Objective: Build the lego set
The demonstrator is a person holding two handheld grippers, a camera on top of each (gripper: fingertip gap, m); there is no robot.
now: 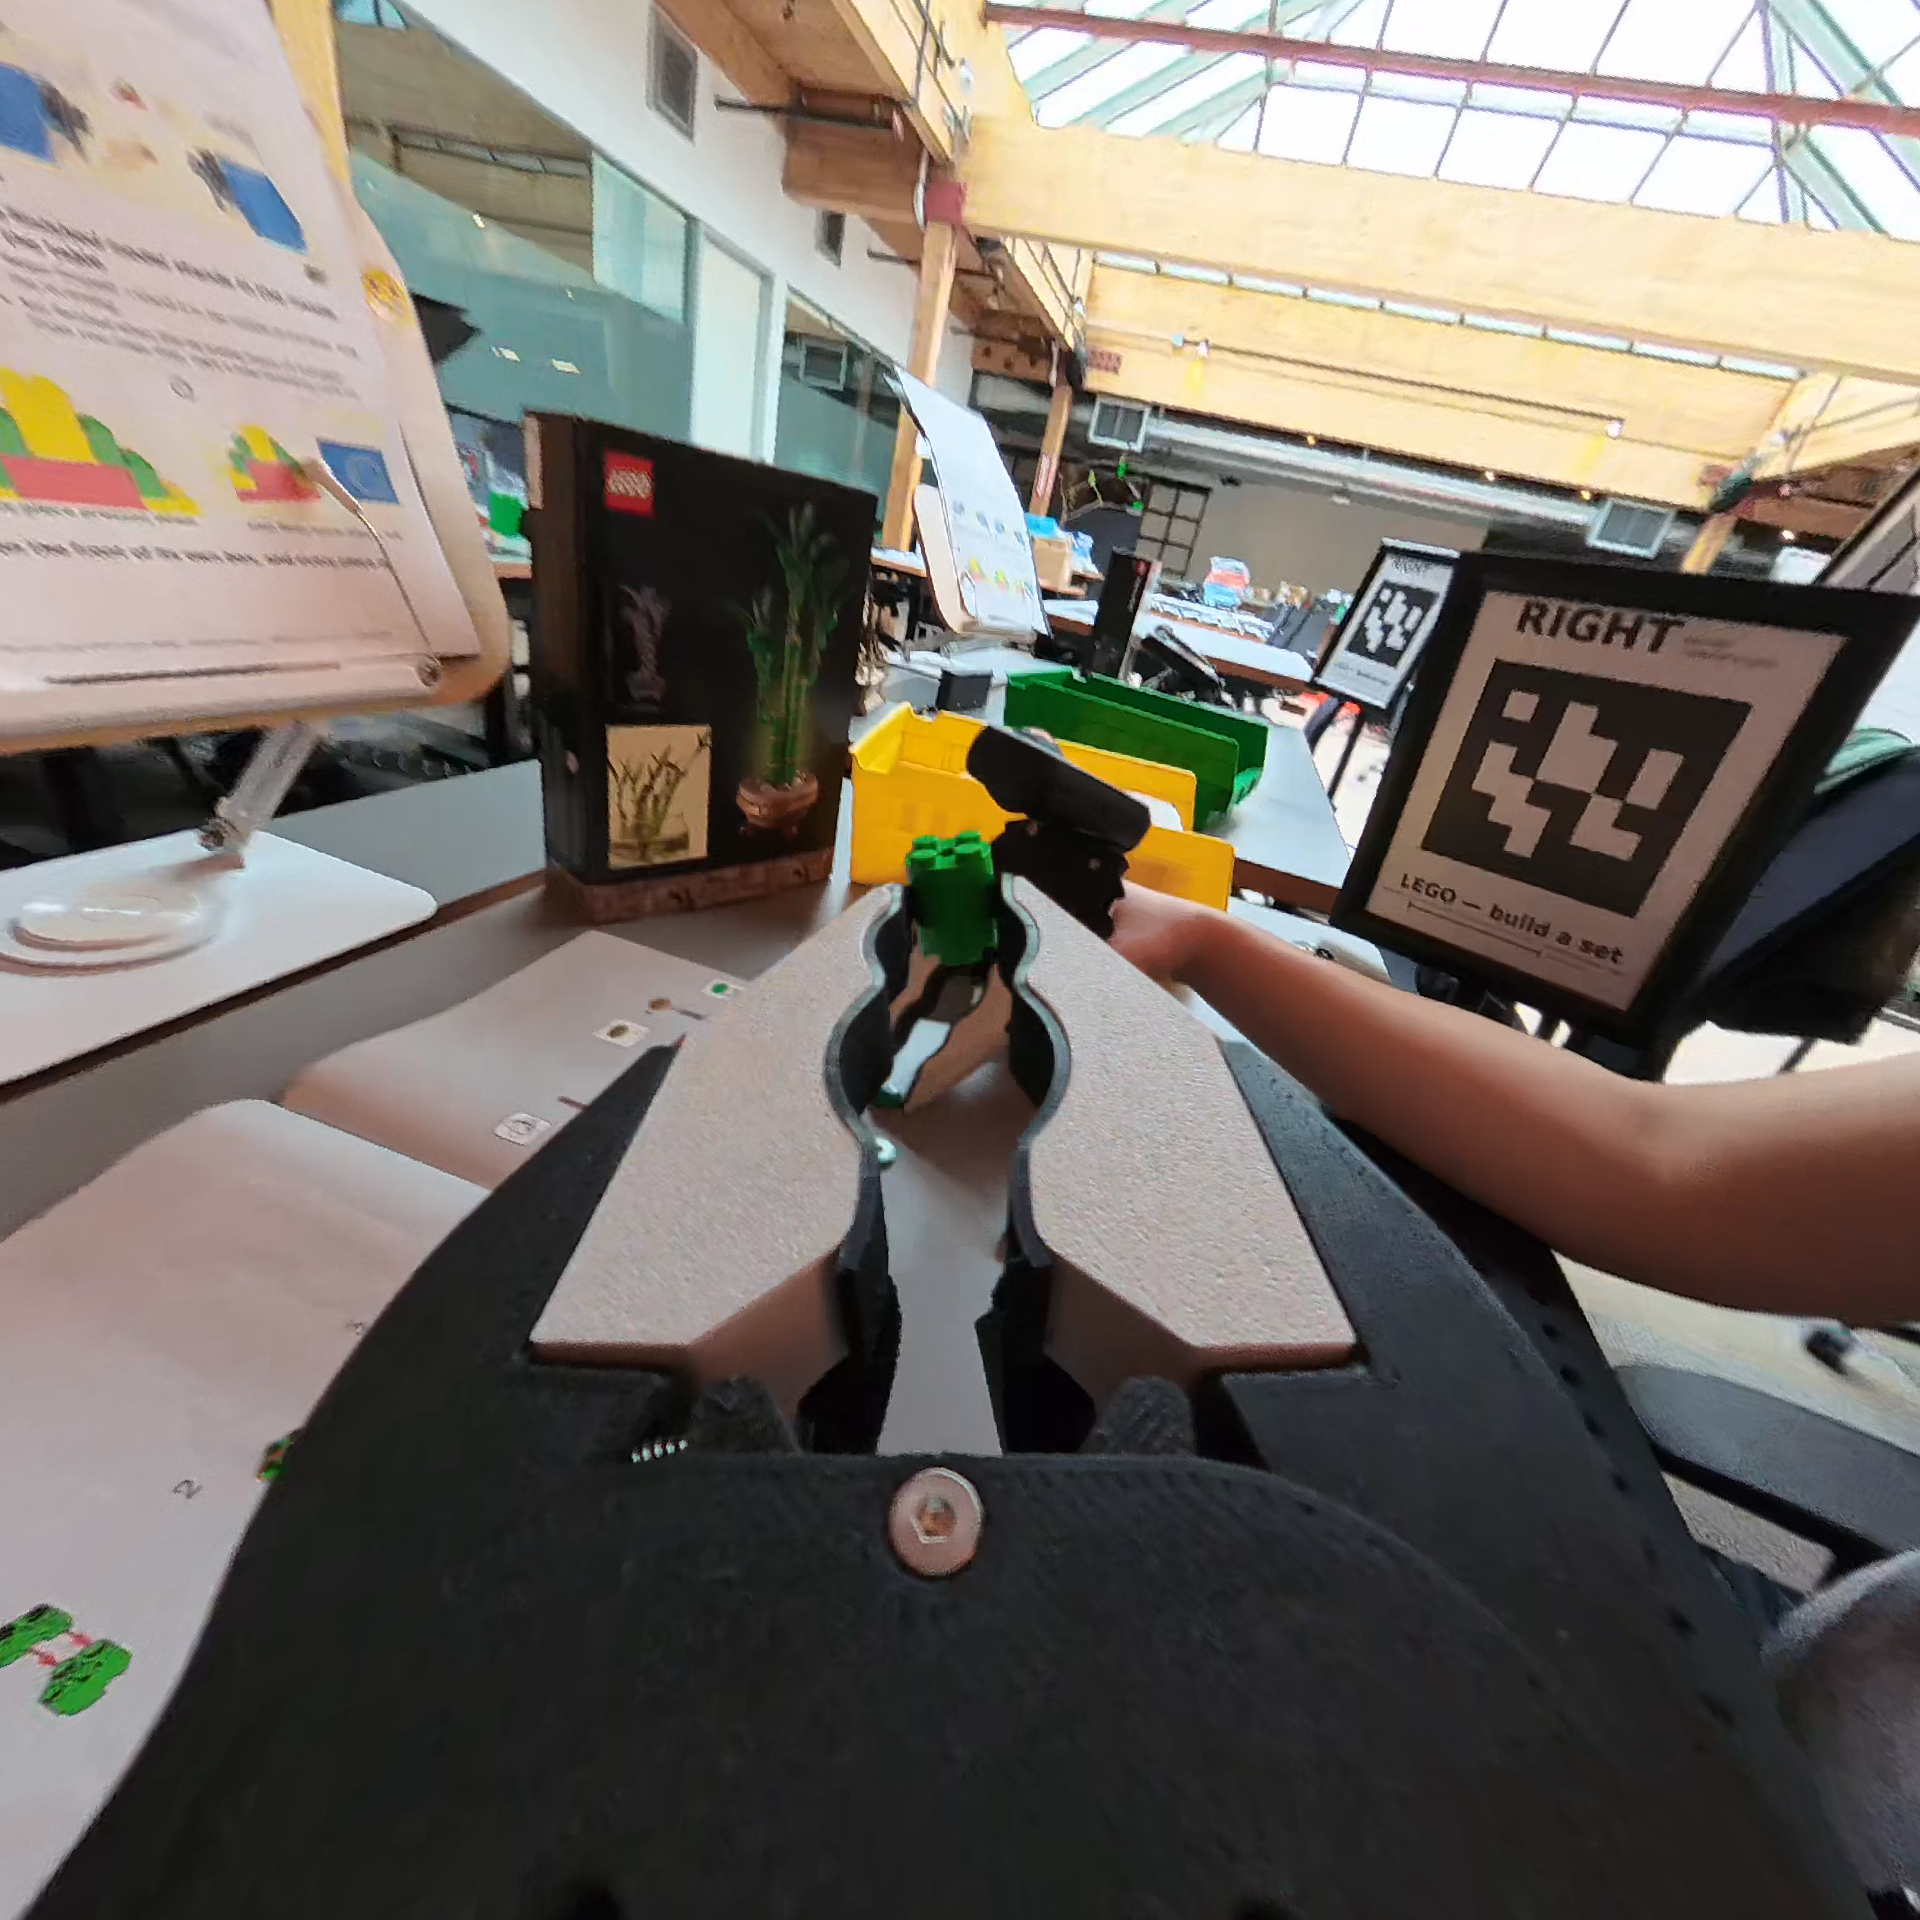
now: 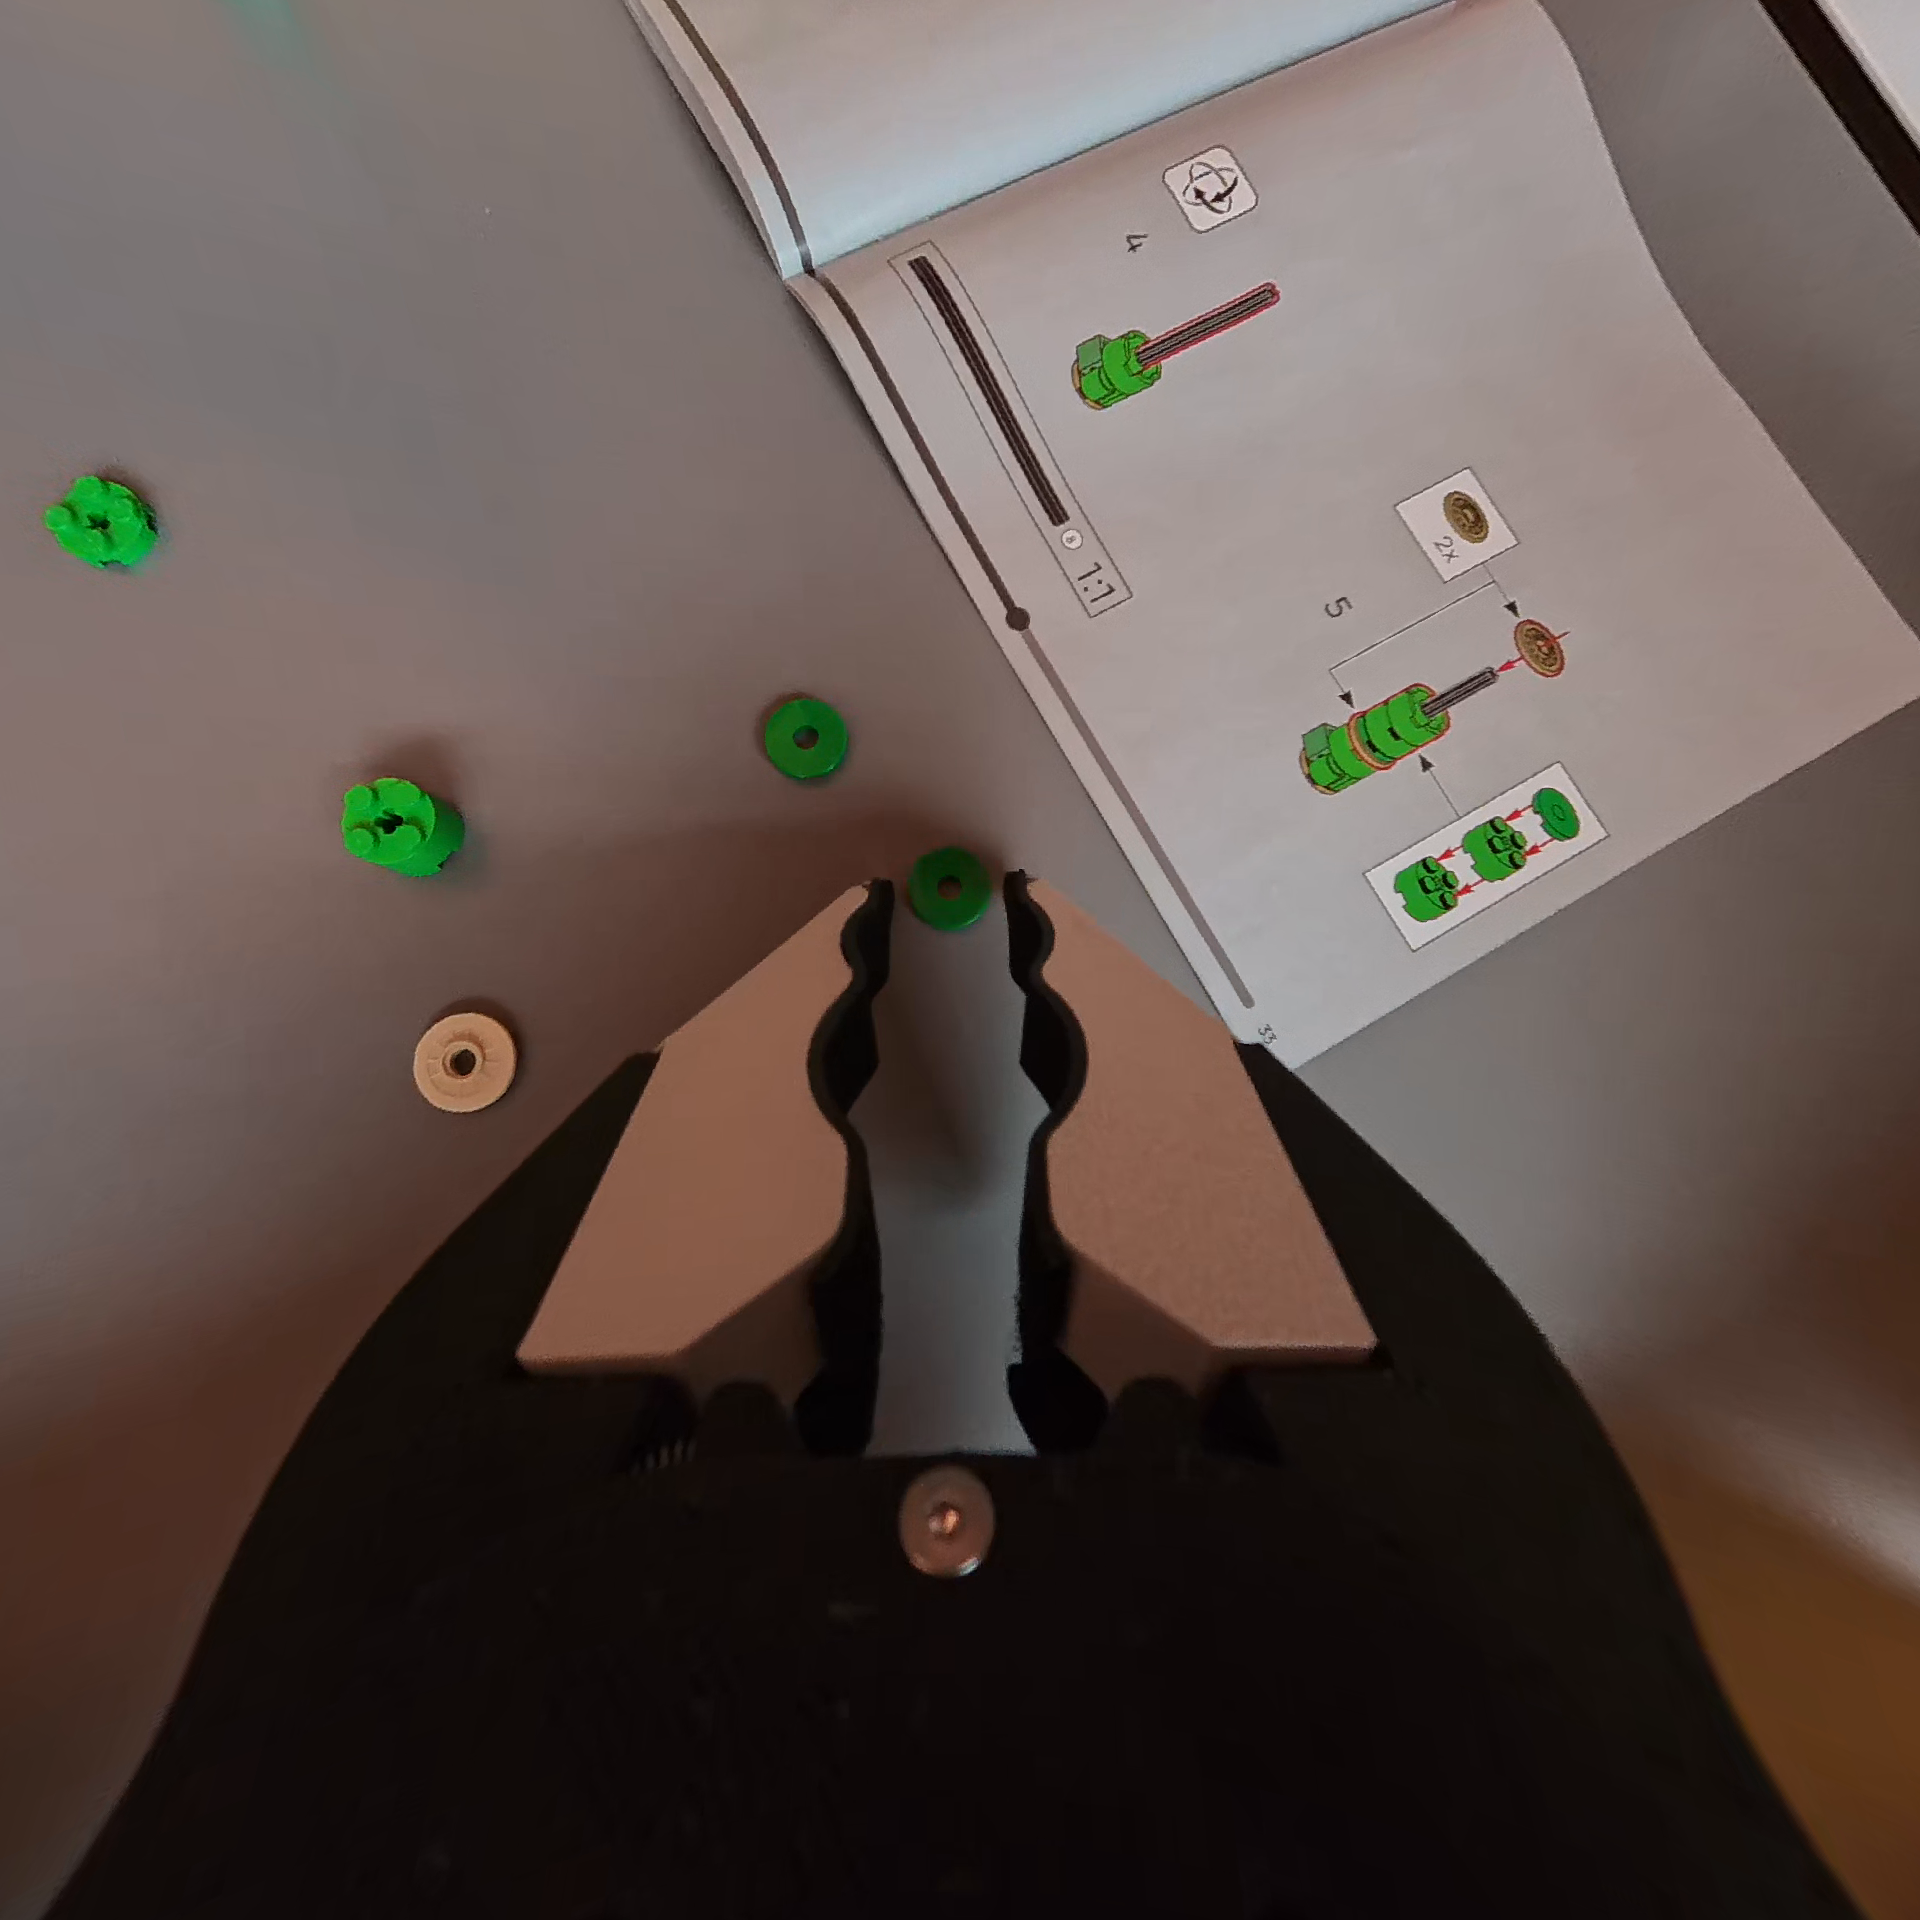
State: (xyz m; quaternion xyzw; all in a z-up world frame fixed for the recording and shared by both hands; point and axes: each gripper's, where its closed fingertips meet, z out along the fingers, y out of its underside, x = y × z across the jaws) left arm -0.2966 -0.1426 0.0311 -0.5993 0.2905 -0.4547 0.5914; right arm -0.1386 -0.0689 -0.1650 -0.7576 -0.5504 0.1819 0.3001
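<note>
The left gripper is clamping a stack of round green plastic bricks. The right gripper is hanging open around a flat green round tile on the grey table. This tile is probably light, stiff and slippery; gripping its rim seems best.

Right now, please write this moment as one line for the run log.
left gripper: shut on green round-brick stack | right gripper: open, tips either side of flat green ring on table | instruction booklet: open
</note>
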